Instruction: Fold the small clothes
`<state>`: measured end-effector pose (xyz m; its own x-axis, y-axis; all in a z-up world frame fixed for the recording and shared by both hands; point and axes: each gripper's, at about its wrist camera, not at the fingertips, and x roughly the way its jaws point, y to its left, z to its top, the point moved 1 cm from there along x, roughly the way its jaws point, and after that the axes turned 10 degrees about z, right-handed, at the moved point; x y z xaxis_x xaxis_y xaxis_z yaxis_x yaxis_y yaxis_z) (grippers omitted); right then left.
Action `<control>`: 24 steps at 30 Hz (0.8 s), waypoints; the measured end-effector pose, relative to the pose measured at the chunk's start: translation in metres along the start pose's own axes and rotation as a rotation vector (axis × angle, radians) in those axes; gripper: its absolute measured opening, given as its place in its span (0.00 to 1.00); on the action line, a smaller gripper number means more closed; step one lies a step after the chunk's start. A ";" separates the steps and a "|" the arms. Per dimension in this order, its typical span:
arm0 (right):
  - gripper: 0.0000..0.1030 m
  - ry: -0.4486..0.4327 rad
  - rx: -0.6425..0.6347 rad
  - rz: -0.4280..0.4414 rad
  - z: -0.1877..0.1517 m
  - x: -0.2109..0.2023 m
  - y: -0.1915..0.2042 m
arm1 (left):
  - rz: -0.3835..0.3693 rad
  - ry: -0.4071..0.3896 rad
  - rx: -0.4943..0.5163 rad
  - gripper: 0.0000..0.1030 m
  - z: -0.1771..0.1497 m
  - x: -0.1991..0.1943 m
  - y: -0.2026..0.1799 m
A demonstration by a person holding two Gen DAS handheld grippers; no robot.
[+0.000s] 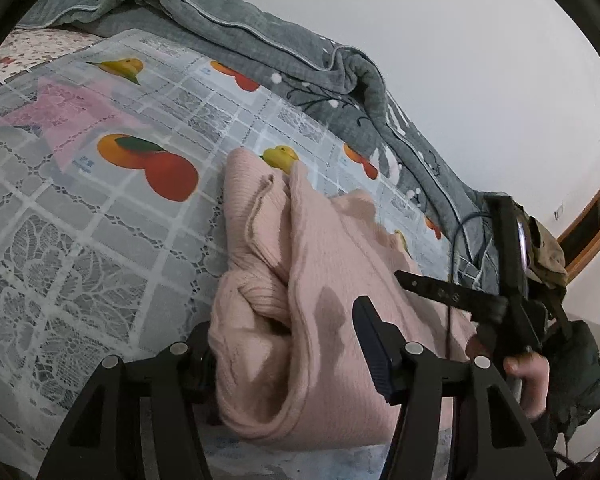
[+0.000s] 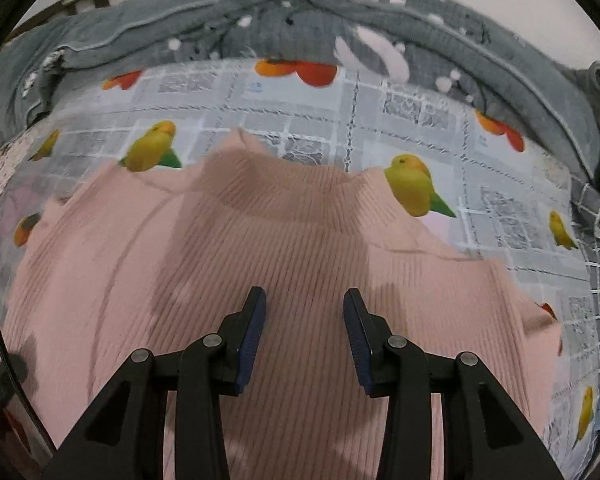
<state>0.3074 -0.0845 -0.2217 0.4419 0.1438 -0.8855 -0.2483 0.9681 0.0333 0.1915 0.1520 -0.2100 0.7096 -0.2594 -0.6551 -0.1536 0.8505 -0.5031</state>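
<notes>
A pink ribbed knit sweater [image 2: 300,248] lies on the fruit-and-bird printed cloth [image 2: 292,92], collar toward the far side. My right gripper [image 2: 305,304] is open and hovers just above the sweater's middle, holding nothing. In the left wrist view the sweater [image 1: 316,280] is bunched, with a folded sleeve part lying between my left gripper's jaws [image 1: 292,320]. The jaws stand wide apart; the left finger is mostly hidden behind the fabric. The right gripper [image 1: 420,280] shows at the right, held by a hand [image 1: 528,372].
A grey quilted blanket [image 2: 300,16] is heaped along the far side of the bed. A pink folded cloth [image 1: 60,116] lies on the printed cloth [image 1: 100,220] at the far left. A white wall [image 1: 460,60] and a wooden frame [image 1: 592,220] are beyond.
</notes>
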 end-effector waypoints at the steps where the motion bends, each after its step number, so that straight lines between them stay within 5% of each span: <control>1: 0.38 -0.004 0.001 0.000 0.003 0.003 0.000 | 0.000 -0.002 0.000 0.55 0.000 0.000 0.000; 10: 0.38 -0.012 0.007 -0.008 0.013 0.005 -0.002 | 0.004 0.000 0.017 0.55 0.001 0.002 -0.001; 24: 0.37 -0.017 -0.047 0.019 -0.067 -0.059 0.023 | 0.012 -0.004 0.022 0.58 0.003 0.006 -0.005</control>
<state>0.2181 -0.0841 -0.1994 0.4514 0.1662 -0.8767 -0.2968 0.9545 0.0281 0.1985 0.1480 -0.2100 0.7102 -0.2475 -0.6590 -0.1472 0.8633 -0.4828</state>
